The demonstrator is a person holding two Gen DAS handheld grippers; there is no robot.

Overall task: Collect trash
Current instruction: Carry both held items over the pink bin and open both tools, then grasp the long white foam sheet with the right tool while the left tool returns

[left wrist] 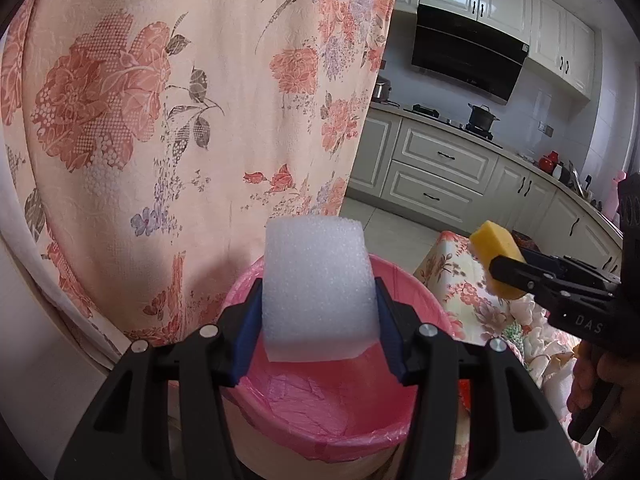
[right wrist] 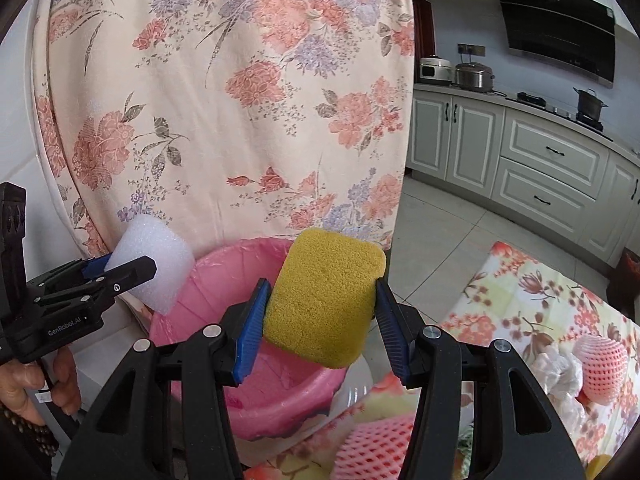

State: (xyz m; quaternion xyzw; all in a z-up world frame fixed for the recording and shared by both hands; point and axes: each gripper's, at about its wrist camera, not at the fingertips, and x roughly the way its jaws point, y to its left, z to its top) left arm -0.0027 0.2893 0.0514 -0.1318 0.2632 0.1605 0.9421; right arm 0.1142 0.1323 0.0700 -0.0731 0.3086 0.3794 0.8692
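Note:
My left gripper point(left wrist: 318, 308) is shut on a white foam block point(left wrist: 318, 292), held right above a bin lined with a pink bag point(left wrist: 320, 412). The same white foam block point(right wrist: 154, 264) and left gripper point(right wrist: 132, 276) show at the left of the right wrist view, over the bin's near-left rim. My right gripper point(right wrist: 320, 312) is shut on a yellow sponge point(right wrist: 324, 300), just over the right rim of the pink-lined bin point(right wrist: 224, 280). In the left wrist view the yellow sponge point(left wrist: 496, 256) and right gripper point(left wrist: 510, 276) hang to the right of the bin.
A floral curtain point(left wrist: 180, 120) hangs right behind the bin. A table with a floral cloth point(right wrist: 520, 304) stands to the right, with pink foam fruit nets point(right wrist: 600, 364) and crumpled white plastic point(right wrist: 560, 368) on it. Kitchen cabinets point(left wrist: 440, 168) line the far wall. A hand point(right wrist: 24, 384) grips the left handle.

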